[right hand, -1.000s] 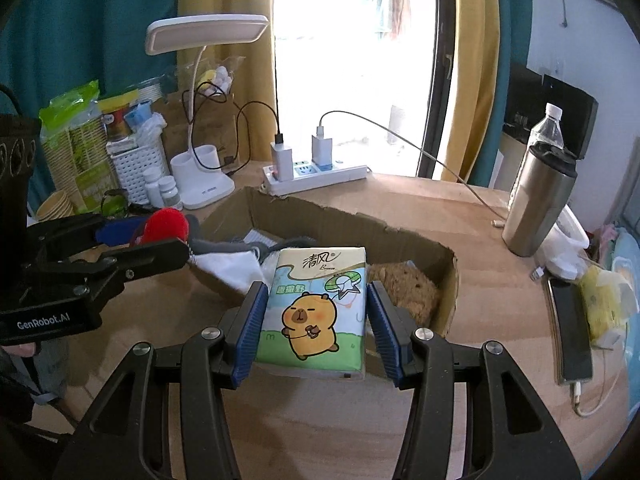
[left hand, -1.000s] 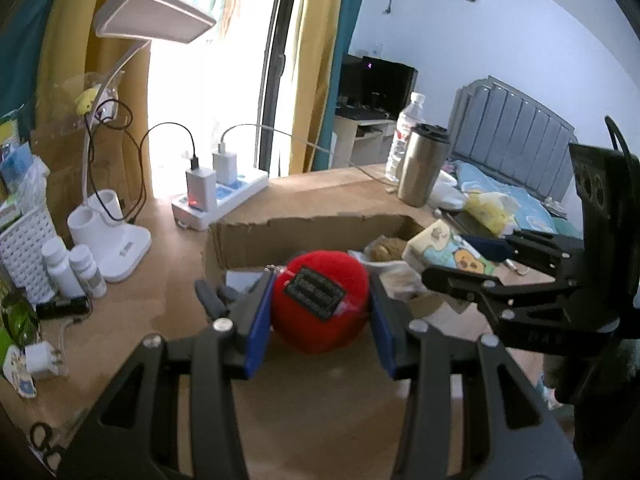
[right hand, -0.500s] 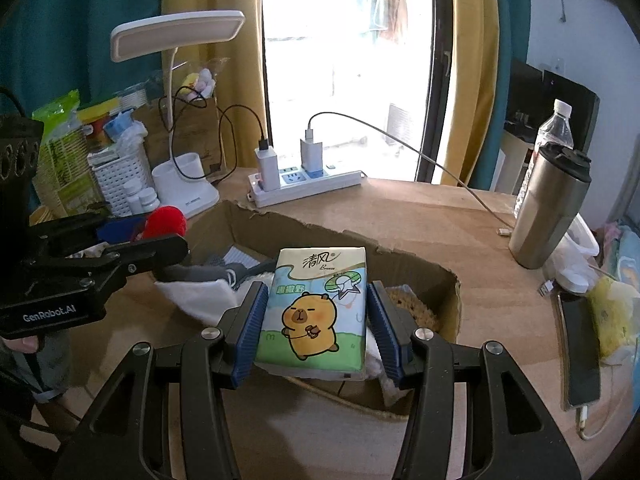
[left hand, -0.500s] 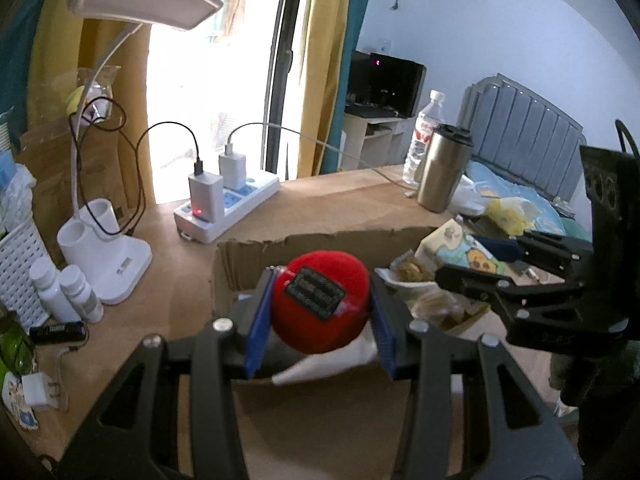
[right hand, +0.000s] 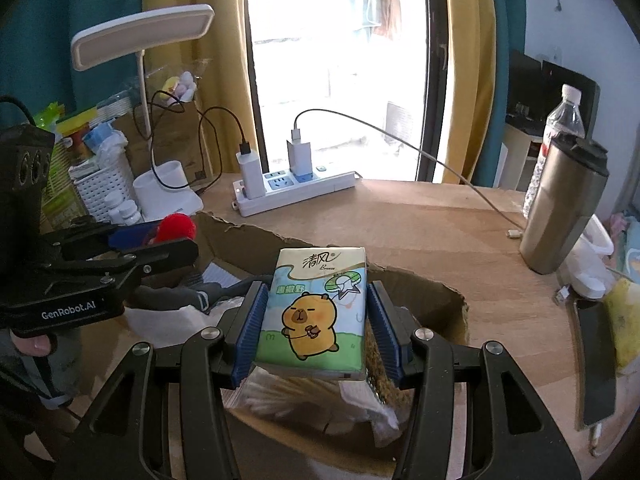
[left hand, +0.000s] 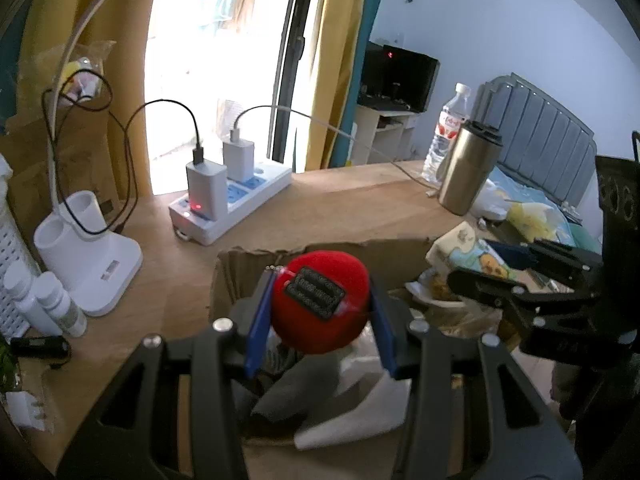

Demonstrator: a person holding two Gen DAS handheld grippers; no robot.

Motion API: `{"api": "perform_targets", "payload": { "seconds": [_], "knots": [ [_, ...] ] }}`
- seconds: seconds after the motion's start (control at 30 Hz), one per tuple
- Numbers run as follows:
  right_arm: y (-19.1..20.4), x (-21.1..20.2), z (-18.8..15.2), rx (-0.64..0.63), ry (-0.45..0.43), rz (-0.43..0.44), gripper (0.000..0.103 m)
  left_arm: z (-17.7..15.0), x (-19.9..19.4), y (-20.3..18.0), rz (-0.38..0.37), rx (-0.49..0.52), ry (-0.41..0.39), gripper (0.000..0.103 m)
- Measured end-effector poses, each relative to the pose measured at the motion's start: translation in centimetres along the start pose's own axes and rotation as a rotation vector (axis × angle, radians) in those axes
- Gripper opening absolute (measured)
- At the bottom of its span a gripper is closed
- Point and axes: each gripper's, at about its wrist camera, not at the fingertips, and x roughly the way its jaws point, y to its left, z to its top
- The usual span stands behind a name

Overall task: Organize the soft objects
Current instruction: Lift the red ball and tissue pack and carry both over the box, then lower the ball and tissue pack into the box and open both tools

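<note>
Wooden desk (right hand: 400, 220) by a bright window carries a power strip (right hand: 296, 192), lamp (right hand: 144, 36), steel tumbler (right hand: 560, 212) and an open cardboard box (right hand: 436, 292). Left gripper (left hand: 318, 312) is clamped on a red ball (left hand: 320, 308), held over the box's left part above grey and white cloths (left hand: 320, 400). Right gripper (right hand: 314, 320) is clamped on a tissue pack (right hand: 314, 308), held over the box's right part.
</note>
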Motion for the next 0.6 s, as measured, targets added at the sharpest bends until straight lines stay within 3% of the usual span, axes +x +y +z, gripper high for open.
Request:
{"api": "perform_targets", "payload": {
  "seconds": [0.33,0.4,0.6],
  "knots": [
    [-0.7,2.5,-0.2,0.028,0.030,0.002,0.054,-0.6,2.7,0.3,0.011,-0.009,0.059,0.047],
    [-0.9,3.0,-0.4,0.037,0.041,-0.003,0.054,-0.8,3.0,0.3,0.017,-0.008,0.067,0.052],
    [-0.7,3.3,-0.6,0.036,0.055,-0.005,0.054,-0.9,3.3,0.8,0.036,-0.028,0.071,0.053]
  ]
}}
